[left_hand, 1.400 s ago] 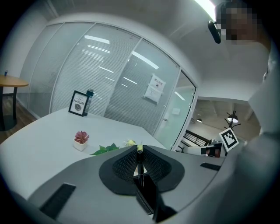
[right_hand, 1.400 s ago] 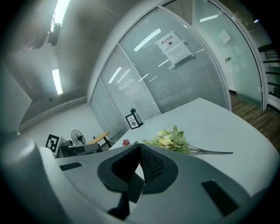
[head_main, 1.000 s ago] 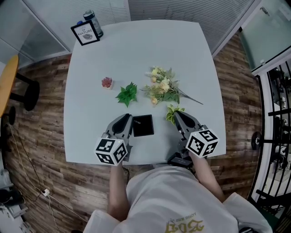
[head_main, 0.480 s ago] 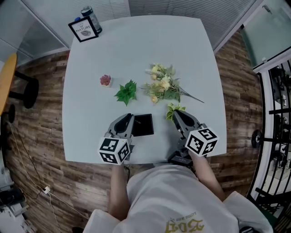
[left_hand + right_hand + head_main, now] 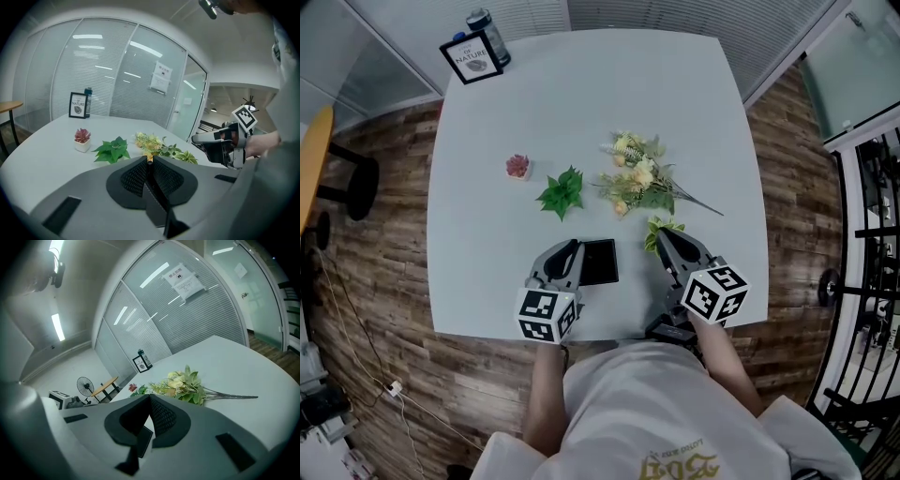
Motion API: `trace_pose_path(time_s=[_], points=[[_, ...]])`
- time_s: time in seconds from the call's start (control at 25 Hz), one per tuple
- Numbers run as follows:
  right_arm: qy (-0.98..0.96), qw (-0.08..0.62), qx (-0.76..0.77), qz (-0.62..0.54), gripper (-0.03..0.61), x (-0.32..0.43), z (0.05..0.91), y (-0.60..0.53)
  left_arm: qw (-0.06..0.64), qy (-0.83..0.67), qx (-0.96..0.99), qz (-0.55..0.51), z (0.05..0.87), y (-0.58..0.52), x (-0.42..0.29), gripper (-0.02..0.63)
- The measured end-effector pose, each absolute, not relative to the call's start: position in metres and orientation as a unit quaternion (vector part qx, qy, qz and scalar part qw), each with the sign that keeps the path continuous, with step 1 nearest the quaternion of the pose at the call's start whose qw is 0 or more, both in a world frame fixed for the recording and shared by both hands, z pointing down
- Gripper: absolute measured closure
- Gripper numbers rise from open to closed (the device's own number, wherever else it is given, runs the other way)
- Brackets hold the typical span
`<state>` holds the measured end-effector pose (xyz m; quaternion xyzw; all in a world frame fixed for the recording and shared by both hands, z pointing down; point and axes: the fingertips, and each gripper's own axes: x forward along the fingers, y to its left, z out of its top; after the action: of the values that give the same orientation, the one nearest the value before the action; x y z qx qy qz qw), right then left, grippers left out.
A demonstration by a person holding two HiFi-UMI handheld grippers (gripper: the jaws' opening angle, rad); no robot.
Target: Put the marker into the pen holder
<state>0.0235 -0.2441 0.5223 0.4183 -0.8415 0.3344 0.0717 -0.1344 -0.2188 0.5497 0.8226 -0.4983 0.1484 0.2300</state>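
Both your tools are closed, either side of the pen holder.
Your left tool (image 5: 566,251) and right tool (image 5: 662,236) sit at the lower centre of the head view, each with its jaws pressed together on nothing. The black pen holder (image 5: 599,262) stands on the table (image 5: 581,103) between them, just beside the left tool. Flowers (image 5: 639,183) lie above it. The marker cannot be made out.

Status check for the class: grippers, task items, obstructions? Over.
Left gripper shut, empty; right gripper shut, empty. No marker in view; black holder on table between grippers. Flowers beyond it, nothing blocking.
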Motion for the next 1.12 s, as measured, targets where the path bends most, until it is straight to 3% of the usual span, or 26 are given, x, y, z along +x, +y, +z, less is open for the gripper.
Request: trace_pose_path(time_s=[0.8,1.12], points=[[-0.847,0.069,0.411,0.33,0.562,0.016,0.518,-0.244,0.168,-0.507,0.824,0.188,0.553,-0.22,-0.132,0.569],[-0.849,0.063,0.414,0.324,0.561,0.02,0.508,-0.24,0.162,-0.518,0.822,0.174,0.54,-0.224,-0.137,0.523]])
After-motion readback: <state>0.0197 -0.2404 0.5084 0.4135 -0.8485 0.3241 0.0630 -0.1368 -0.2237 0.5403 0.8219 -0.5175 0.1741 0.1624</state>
